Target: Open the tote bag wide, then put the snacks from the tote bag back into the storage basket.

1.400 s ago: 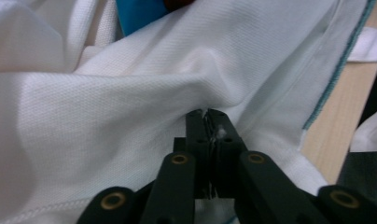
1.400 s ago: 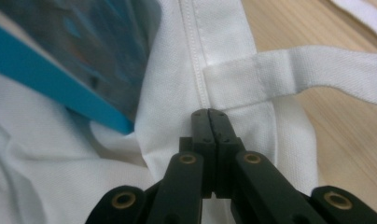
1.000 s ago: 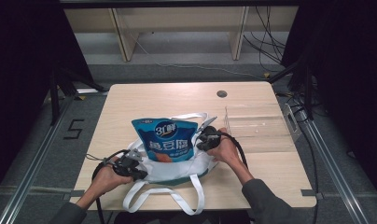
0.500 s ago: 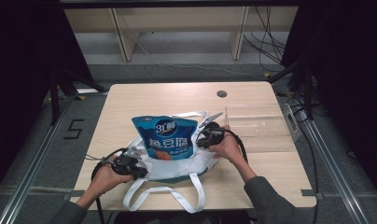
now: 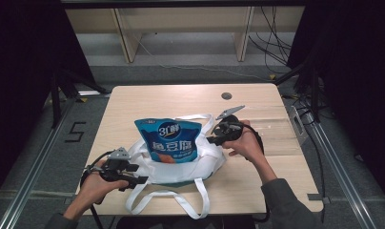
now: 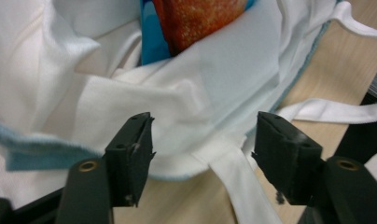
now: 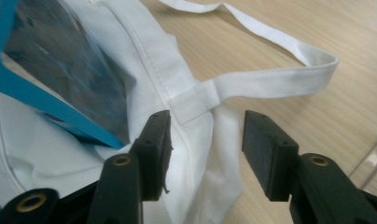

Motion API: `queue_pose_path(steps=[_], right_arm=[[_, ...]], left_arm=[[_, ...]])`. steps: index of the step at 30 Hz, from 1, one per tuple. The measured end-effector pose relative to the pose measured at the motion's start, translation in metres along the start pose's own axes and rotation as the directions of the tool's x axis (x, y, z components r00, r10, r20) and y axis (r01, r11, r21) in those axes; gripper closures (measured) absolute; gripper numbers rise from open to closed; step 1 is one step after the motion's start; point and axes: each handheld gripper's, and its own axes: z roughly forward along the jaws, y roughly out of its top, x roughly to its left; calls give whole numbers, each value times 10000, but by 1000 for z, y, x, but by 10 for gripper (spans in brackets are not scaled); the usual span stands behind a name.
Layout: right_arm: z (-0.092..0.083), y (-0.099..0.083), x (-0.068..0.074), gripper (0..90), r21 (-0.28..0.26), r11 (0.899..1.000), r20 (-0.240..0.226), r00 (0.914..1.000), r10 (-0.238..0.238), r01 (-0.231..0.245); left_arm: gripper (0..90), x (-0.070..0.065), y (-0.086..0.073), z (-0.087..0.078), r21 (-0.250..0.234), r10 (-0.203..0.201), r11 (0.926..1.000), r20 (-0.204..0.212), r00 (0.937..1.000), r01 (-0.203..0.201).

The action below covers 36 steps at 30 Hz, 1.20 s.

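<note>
Between my right gripper's spread jaws sits the seam where a handle strap joins the white tote bag; nothing is pinched yet. My left gripper is equally spread over the bag's near rim. Risk, as I judge it: closing on one cloth layer only, so the mouth collapses and the blue pouch tips out. The pouch stands upright inside the bag, mid-table, top half exposed.
</note>
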Motion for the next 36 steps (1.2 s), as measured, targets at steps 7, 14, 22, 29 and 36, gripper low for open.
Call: queue_pose_path(steps=[7,14,22,29,36], right_arm=[[-12,6,8,433,-131,9999,-114,9999,-21,20],[-23,13,17,398,-79,9985,-112,9985,-537,537],[-33,17,25,355,316,9974,-284,9975,-645,654],[-41,19,29,310,621,9958,-277,9974,-659,675],[-50,21,34,297,657,9956,-136,9977,-660,667]], left_arm=[[281,-9,-10,-11,-350,1,9994,-247,9997,-10],[241,-12,-20,-17,-234,200,9995,-472,9987,-211],[218,-18,-30,-22,-194,-121,9998,-770,9970,106],[198,-20,-35,-28,-339,-8,9994,-999,9950,-25],[188,-21,-39,-32,-619,-272,9979,-1085,9937,205]])
